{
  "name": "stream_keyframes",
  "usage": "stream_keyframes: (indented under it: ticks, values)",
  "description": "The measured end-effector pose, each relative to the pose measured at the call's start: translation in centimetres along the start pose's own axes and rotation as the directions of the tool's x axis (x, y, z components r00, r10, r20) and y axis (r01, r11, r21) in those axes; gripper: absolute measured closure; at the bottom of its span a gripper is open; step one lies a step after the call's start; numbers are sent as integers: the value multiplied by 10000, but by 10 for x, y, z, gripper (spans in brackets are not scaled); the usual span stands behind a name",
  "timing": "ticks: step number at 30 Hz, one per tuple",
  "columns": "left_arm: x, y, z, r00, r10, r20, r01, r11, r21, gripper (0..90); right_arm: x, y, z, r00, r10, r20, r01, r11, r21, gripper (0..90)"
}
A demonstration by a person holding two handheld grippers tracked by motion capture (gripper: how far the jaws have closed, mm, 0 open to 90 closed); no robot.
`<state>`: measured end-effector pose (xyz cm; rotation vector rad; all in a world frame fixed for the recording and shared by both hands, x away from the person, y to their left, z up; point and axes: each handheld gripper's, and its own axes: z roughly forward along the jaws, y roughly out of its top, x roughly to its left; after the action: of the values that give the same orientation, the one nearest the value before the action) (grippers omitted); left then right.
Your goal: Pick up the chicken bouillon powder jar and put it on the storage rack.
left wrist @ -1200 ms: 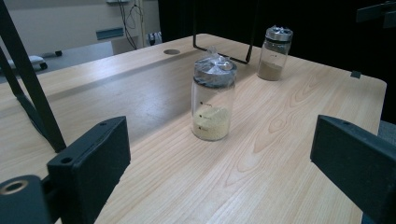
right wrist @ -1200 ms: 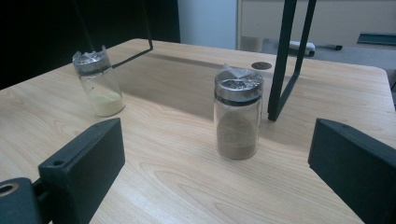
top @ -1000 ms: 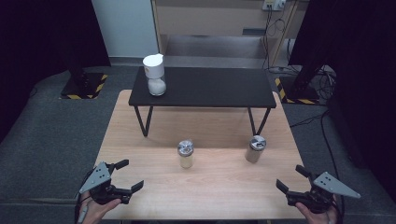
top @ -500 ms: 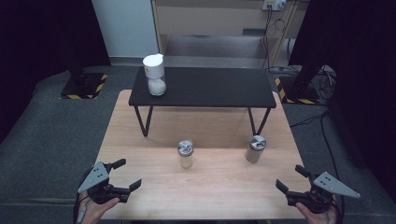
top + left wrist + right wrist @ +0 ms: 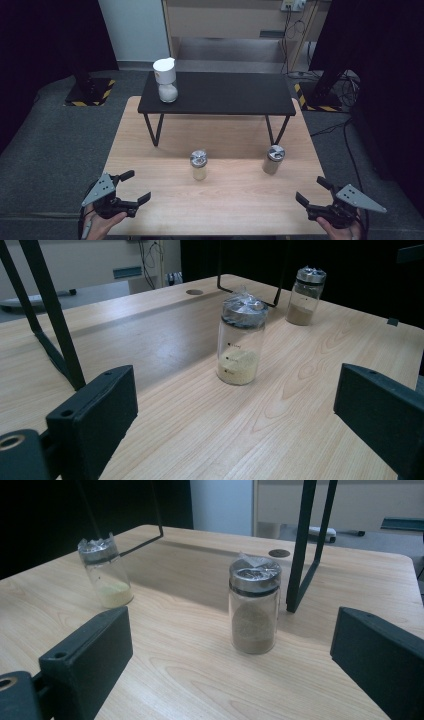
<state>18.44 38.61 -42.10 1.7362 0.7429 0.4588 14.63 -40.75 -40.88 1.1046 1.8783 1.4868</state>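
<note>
Two glass shaker jars with metal lids stand upright on the wooden table (image 5: 230, 200). One with pale yellow powder (image 5: 199, 164) (image 5: 240, 342) (image 5: 104, 572) is near the middle; one with brown powder (image 5: 273, 159) (image 5: 254, 609) (image 5: 305, 295) is to its right. My left gripper (image 5: 131, 186) (image 5: 235, 425) is open near the front left corner, empty, and faces the yellow jar. At the front right corner my right gripper (image 5: 313, 191) (image 5: 232, 665) is open and empty, facing the brown jar.
A low black bench (image 5: 235, 95) on thin metal legs stands across the back half of the table. On its left end is a white-lidded container of white powder (image 5: 166, 80). Grey carpet surrounds the table; cables and black stands are at the back.
</note>
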Motion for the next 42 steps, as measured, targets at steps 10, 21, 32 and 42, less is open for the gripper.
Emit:
stream_keyframes:
  ticks: [10,21,32,42]
  values:
    - [1,0,1,10000,12,87,-13,10000,40,25,1,5,0,10000,-49,-70,48,9999,-108,26]
    - [3,0,2,9999,-95,106,95,10000,-11,25,5,19,7,9982,-321,-504,317,9995,-84,26]
    - [5,-1,1,9999,-140,57,140,9999,-28,23,7,37,24,9941,-569,-928,572,9984,13,25]
    - [5,-2,0,9999,-150,20,150,9999,-48,22,12,55,46,9862,-861,-1412,886,9960,115,25]
